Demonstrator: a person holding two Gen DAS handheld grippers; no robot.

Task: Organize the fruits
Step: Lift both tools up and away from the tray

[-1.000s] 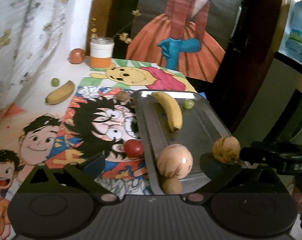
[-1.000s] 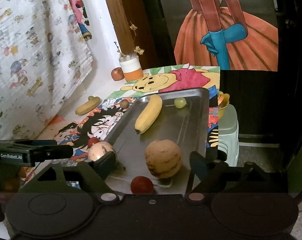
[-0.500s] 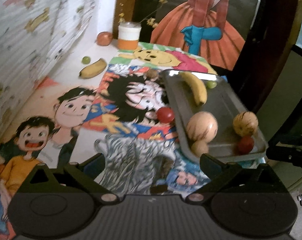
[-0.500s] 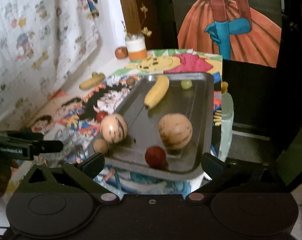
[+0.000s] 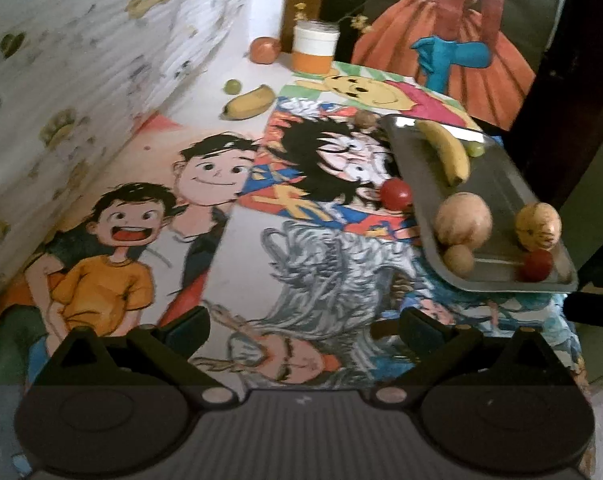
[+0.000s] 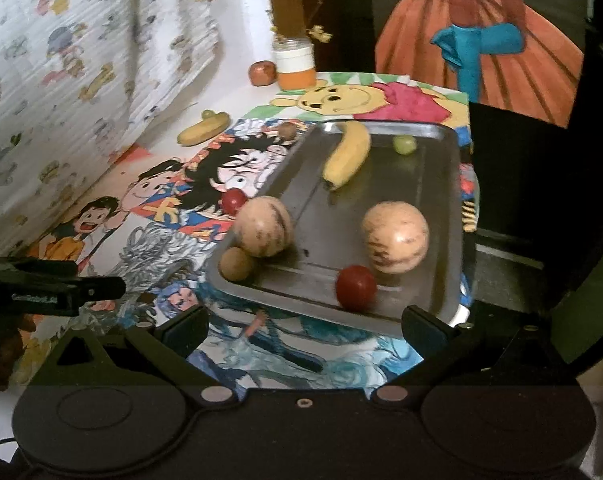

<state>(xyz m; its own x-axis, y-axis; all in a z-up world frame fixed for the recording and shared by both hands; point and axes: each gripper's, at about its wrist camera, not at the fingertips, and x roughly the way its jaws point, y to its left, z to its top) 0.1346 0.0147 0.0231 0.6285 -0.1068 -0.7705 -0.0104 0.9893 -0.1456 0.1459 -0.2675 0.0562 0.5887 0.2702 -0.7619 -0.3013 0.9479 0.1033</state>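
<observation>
Both grippers sit farther back from the metal tray (image 6: 441, 168) than a second ago; right gripper (image 6: 305, 330) jaws have just been opening, now spread wide with nothing between. Left gripper (image 5: 303, 330) also spread, empty, over the cartoon-printed table cover (image 5: 149, 216). Jar (image 6: 294, 63), apple (image 6: 262, 73), second banana (image 6: 200, 131) near the table's far left edge. In the tray: banana (image 6: 347, 156) and grape (image 6: 404, 144) at the far end, two tan round fruits (image 6: 395, 237), red tomato (image 6: 355, 287) near the front rim (slightly blurred). Another tomato (image 6: 233, 201) lies just outside the tray's left rim.

Banana (image 6: 347, 156) in tray (image 6: 441, 216); another, seemingly, leftward
</observation>
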